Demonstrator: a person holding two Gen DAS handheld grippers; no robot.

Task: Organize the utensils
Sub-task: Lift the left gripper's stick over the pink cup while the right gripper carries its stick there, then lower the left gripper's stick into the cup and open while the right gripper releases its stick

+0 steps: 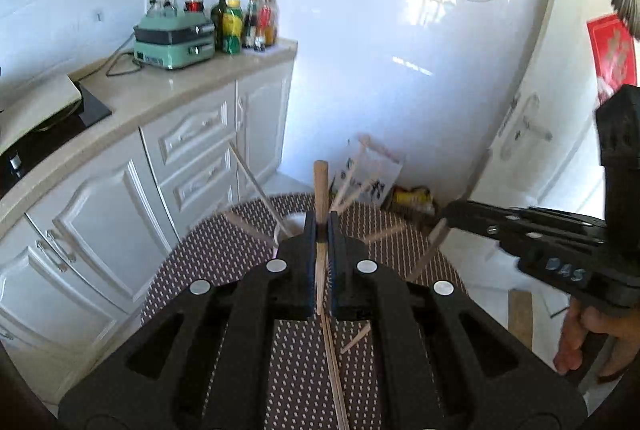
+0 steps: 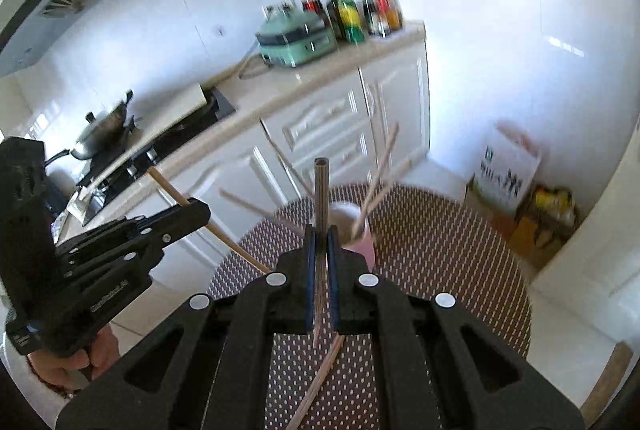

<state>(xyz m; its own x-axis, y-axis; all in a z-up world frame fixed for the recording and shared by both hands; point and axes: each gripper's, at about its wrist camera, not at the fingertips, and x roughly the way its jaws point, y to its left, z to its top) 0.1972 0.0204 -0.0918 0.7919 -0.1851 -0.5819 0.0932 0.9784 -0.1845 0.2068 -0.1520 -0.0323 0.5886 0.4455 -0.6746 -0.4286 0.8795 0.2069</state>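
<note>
My left gripper (image 1: 321, 230) is shut on a light wooden chopstick (image 1: 320, 190) that stands upright between its fingers. My right gripper (image 2: 321, 238) is shut on a darker chopstick (image 2: 321, 190), also upright. A pale pink cup (image 2: 362, 244) stands just ahead on the dotted brown table (image 2: 440, 250) with several chopsticks (image 2: 380, 170) leaning out of it. More chopsticks (image 1: 334, 370) lie on the table under both grippers. The right gripper shows at the right of the left wrist view (image 1: 444, 216); the left gripper shows at the left of the right wrist view (image 2: 202, 210).
A kitchen counter (image 1: 168, 94) with white cabinets runs along the left, bearing a green appliance (image 1: 174, 44) and several bottles (image 1: 244, 22). A stove with a pan (image 2: 104, 130) is farther left. Boxes (image 2: 508, 174) stand on the floor behind the table by the white wall.
</note>
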